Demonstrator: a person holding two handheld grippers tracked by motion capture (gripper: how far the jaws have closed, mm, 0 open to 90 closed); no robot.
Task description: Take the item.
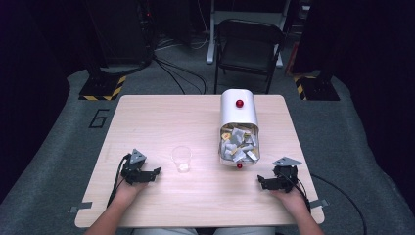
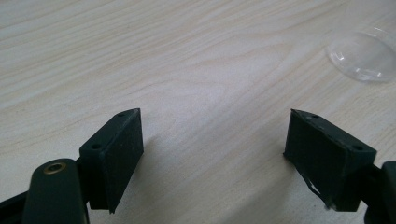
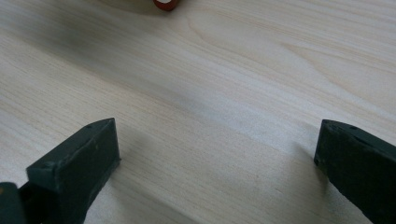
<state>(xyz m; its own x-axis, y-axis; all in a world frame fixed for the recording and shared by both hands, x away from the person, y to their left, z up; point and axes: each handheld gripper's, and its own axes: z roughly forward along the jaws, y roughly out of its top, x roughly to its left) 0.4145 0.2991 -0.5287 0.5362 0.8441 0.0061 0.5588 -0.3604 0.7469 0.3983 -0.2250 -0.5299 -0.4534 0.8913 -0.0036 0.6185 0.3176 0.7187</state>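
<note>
Here, both hand-held grippers rest spread on the bench (image 1: 161, 205); the clear cup (image 1: 181, 158) stands just beside the left hand-held gripper (image 1: 156, 172), toward the right hand-held gripper (image 1: 260, 181).

clear cup (image 1: 181, 158) upright, white bin (image 1: 238, 128) tipped

A light wooden table (image 1: 161, 117) stands on grey carpet (image 1: 352, 142). Beyond its far edge a black folding chair (image 1: 249, 46) faces the table, set toward the far right corner. Black cables (image 1: 176, 73) run across the floor behind the far edge. Yellow-and-black striped base plates (image 1: 103, 88) sit off the far left corner and another (image 1: 313, 87) off the far right corner. A painted number 6 (image 1: 99, 118) marks the carpet beside the left edge. Grey tape tabs (image 1: 80, 207) stick out at the near left corner and the near right corner (image 1: 317, 202).
</note>
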